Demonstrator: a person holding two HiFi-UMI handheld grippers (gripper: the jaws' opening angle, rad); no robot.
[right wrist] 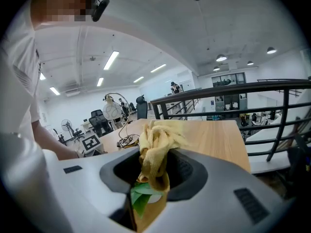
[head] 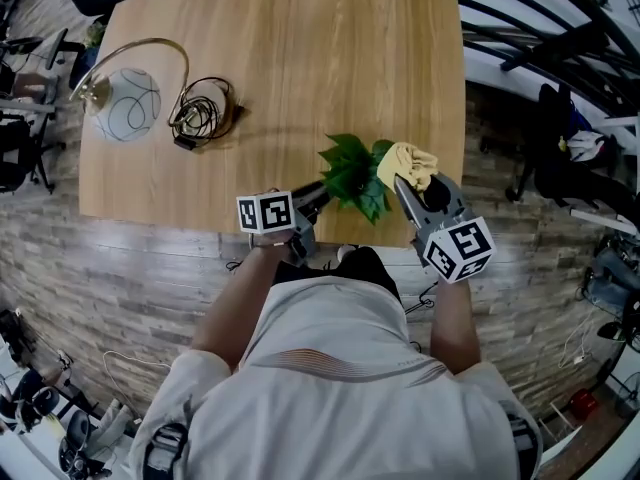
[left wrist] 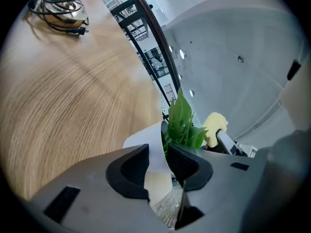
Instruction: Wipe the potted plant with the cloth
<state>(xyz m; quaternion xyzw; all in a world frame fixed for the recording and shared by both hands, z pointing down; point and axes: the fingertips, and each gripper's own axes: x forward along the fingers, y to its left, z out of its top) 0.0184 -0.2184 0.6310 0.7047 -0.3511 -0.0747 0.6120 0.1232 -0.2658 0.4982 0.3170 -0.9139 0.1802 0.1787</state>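
Presently | pot (left wrist: 146, 141) rim clamped by left gripper (left wrist: 163, 155) | cloth (right wrist: 155, 147) pinched by right gripper (right wrist: 153, 169) beside leaves (head: 352, 176) | wiping judged unfinished

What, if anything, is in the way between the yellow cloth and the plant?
Nothing visible. The right gripper holds the cloth right beside the leaves; the left gripper grips the white pot from the other side.

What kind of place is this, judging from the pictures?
Probably an open-plan office or workshop: office chairs stand in the background, long ceiling lights run overhead, and a black railing runs beside the wooden table.
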